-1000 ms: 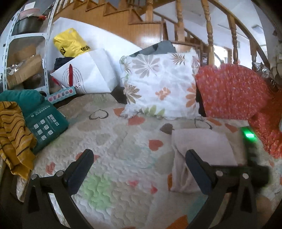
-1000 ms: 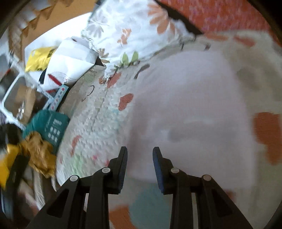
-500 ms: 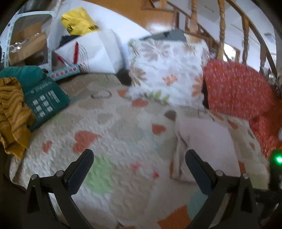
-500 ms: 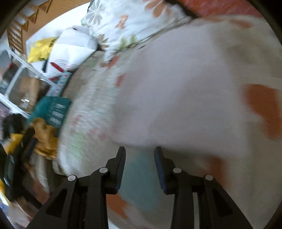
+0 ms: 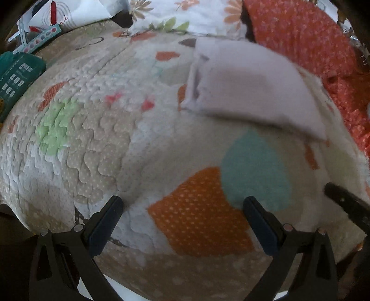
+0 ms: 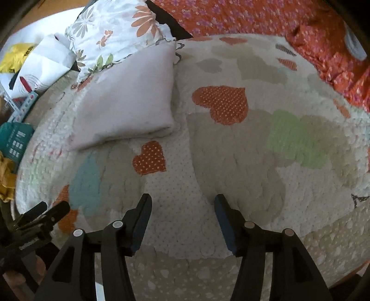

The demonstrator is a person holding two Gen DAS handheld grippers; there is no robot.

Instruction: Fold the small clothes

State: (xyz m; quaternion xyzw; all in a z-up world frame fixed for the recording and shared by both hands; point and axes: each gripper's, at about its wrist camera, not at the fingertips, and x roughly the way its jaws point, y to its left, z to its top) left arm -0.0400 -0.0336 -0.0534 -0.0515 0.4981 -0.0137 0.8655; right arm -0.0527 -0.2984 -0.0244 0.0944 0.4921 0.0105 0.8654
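A folded pale lilac garment lies flat on the heart-patterned quilt, toward the pillows; the left wrist view shows the same garment at upper right, blurred. My right gripper hovers over bare quilt in front of the garment; its jaws are opening and nothing is between them. My left gripper stands open above an orange and teal patch, empty, with the garment well beyond its tips. The left gripper also shows at the lower left of the right wrist view.
A floral pillow and an orange flowered cushion line the back. A white bag, a teal box and a mustard striped cloth crowd the left side. The quilt's front edge drops off just under the grippers.
Both grippers drew back from the lilac garment toward the quilt's front edge and tilted down. The right jaws went from nearly together to wide apart, leaving the garment lying folded.
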